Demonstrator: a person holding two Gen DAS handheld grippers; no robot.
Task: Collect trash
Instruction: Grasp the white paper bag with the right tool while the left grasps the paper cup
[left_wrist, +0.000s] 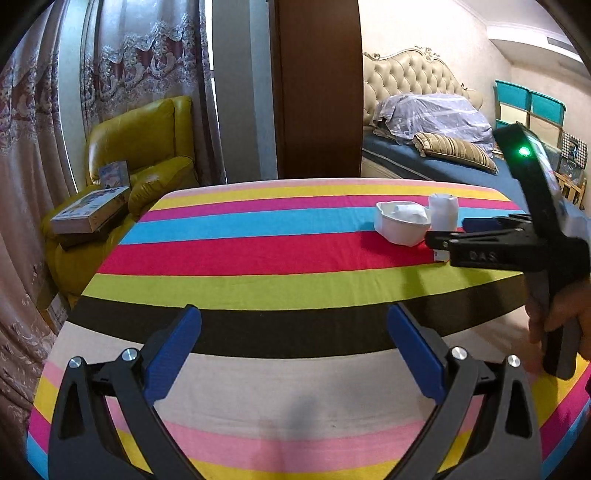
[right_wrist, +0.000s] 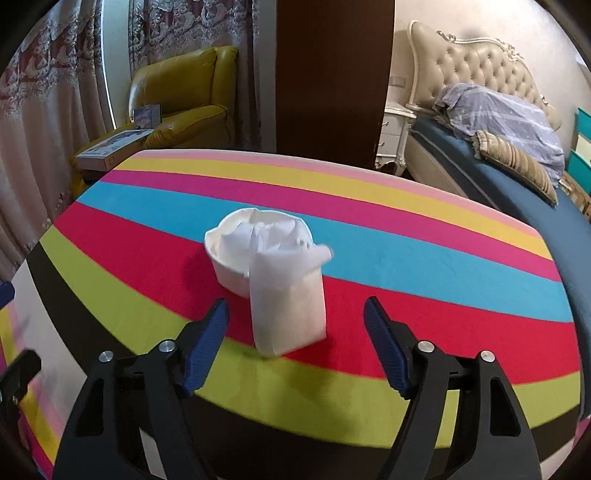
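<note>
Right gripper (right_wrist: 295, 325) jaws part-open, empty; left gripper (left_wrist: 295, 347) wide, empty. Paper bag (right_wrist: 288, 314) between right jaws looks light, crushable; I pinch mid-body gently.

The white paper bag (right_wrist: 288, 302) hides part of the paper bowl (right_wrist: 236, 258); the bowl's crumpled contents are unclear.

The raised letters "D A S" stand on the side of the black plastic right gripper (left_wrist: 448, 236), just beside the white paper bowl (left_wrist: 400, 221).
</note>
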